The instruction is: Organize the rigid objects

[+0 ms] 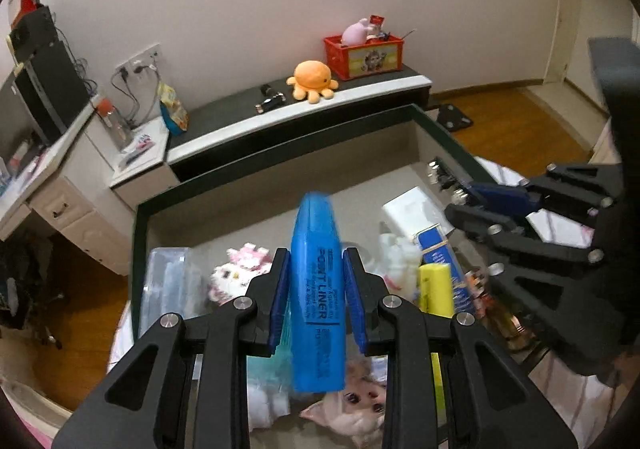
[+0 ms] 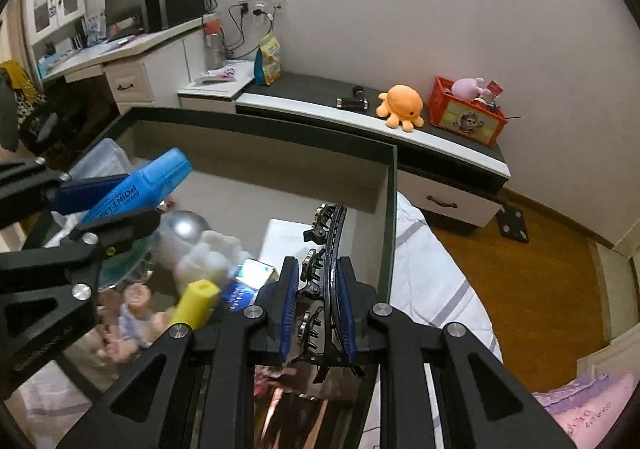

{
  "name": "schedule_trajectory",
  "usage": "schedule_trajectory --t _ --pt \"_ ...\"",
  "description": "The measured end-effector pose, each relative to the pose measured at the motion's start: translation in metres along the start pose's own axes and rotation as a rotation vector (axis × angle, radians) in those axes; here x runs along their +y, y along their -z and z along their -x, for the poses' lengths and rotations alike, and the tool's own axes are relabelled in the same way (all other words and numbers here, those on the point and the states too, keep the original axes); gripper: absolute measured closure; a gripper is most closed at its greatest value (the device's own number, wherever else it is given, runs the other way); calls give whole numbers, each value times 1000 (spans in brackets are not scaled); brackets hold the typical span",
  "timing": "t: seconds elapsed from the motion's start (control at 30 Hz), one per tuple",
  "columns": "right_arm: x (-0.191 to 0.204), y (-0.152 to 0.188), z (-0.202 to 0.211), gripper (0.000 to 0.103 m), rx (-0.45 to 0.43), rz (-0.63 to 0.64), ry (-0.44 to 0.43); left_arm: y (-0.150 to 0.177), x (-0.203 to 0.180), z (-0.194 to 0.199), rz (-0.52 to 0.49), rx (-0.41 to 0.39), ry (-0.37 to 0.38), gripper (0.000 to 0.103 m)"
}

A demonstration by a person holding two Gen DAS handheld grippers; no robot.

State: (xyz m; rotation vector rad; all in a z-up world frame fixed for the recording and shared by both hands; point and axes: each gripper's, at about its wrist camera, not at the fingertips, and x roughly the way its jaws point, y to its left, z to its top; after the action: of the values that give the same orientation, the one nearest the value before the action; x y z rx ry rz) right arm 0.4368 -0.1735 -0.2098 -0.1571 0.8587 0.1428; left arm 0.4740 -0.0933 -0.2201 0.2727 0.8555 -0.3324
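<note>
Clamping a blue highlighter (image 1: 318,289) upright, the left gripper (image 1: 316,301) is hanging above a green-rimmed box (image 1: 138,233); beneath it, crowded toys are leaving little room, so a careless drop could be jamming the pen crookedly. Pinching a black studded hair clip (image 2: 326,281), the right gripper (image 2: 318,303) is hovering inside the box's right wall (image 2: 390,217), where the curved clip could be snagging the rim.

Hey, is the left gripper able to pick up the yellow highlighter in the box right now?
Probably not yet. The left gripper is shut on a blue highlighter, so it has no free jaws. The yellow highlighter lies uncovered in the dark-rimmed box, so its top looks open otherwise.
</note>
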Motion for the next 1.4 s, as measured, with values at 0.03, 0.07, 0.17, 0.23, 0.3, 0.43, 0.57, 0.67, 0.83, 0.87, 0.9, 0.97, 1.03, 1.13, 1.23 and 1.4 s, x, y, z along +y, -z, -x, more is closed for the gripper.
schedule_trajectory --t 0.03,0.07,0.17,0.23,0.3,0.43,0.57,0.67,0.83,0.87,0.9,0.97,1.03,1.13,1.23,1.4 --pt "-1 0 0 83 -5 -4 4 0 -2 0 -3 -5 -3 76" --pt "-2 0 0 83 -11 -12 7 0 -4 0 -13 -13 -20 76" --pt "-7 1 3 83 -21 -47 -6 0 -5 5 -1 -47 -22 64" --pt "-8 2 10 71 -43 -64 -8 1 -6 12 15 -61 -9 34" --pt "-10 3 22 61 -68 -87 3 4 -5 27 22 -115 -60 19" --pt "-14 9 55 29 -122 -124 -20 13 5 61 75 -189 -83 12" --pt "-12 17 96 19 -205 -144 -44 30 11 108 106 -276 -146 0" --pt "-5 24 127 8 -269 -154 -27 43 11 143 128 -335 -185 0" --pt "10 44 181 0 -369 -159 -12 68 7 190 138 -404 -217 0" --pt "14 49 194 0 -391 -159 -11 72 5 197 136 -409 -213 0" --pt "18 51 202 0 -404 -156 -6 76 3 203 137 -416 -209 0" --pt "26 57 215 0 -407 -139 12 88 -1 222 144 -434 -188 0" --pt "35 64 229 0 -426 -130 16 99 -5 236 144 -445 -191 0" --pt "39 75 247 0 -456 -129 13 114 -12 254 137 -458 -201 0" --pt "49 87 265 0 -475 -123 32 131 -16 276 159 -498 -215 0" --pt "66 111 298 0 -523 -117 28 156 -19 309 189 -549 -201 0"
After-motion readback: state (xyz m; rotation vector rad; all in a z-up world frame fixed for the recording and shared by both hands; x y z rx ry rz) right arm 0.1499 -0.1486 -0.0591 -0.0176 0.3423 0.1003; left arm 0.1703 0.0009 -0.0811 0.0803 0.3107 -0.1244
